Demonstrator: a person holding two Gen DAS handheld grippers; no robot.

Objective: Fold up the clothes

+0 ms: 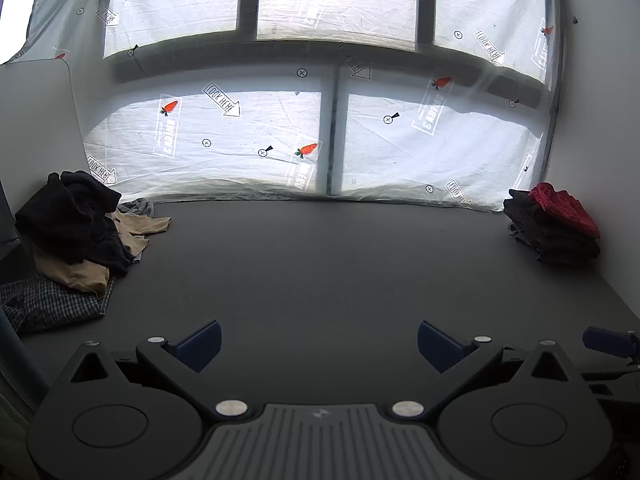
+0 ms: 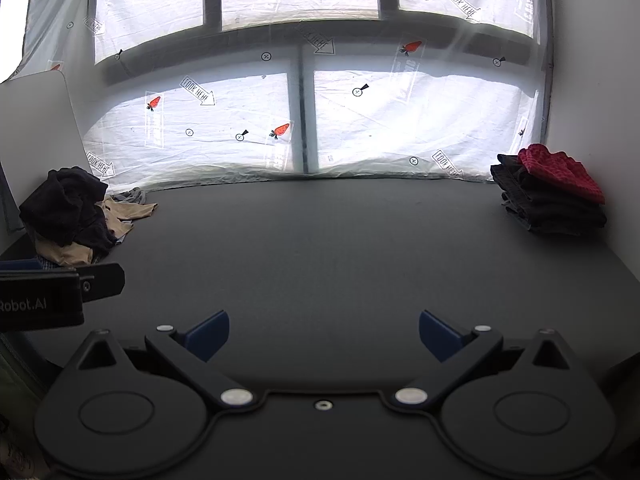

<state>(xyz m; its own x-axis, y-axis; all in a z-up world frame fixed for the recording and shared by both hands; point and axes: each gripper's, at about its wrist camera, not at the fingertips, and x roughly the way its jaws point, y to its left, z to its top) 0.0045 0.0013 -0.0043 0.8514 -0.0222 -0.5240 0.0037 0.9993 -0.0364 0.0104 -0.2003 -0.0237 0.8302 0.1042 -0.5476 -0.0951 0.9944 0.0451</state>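
Unfolded heap: at the far left of the desk (image 1: 320,280) I see a loose pile of clothes (image 1: 76,236), a black garment (image 1: 68,216) on top of tan pieces, with a checked cloth (image 1: 48,300) spread at its near edge.
Left gripper (image 1: 319,344): I have its jaws spread wide over bare desk, nothing between the blue fingertips (image 1: 202,342).
Right gripper (image 2: 324,336): its jaws also stand wide apart and hold nothing, above the near middle of the desk.
Folded stack (image 2: 552,200): at the far right, dark folded garments lie piled, with a red cloth (image 2: 560,172) on top.
Backdrop: a printed white sheet (image 1: 280,136) covers the window along the far edge.
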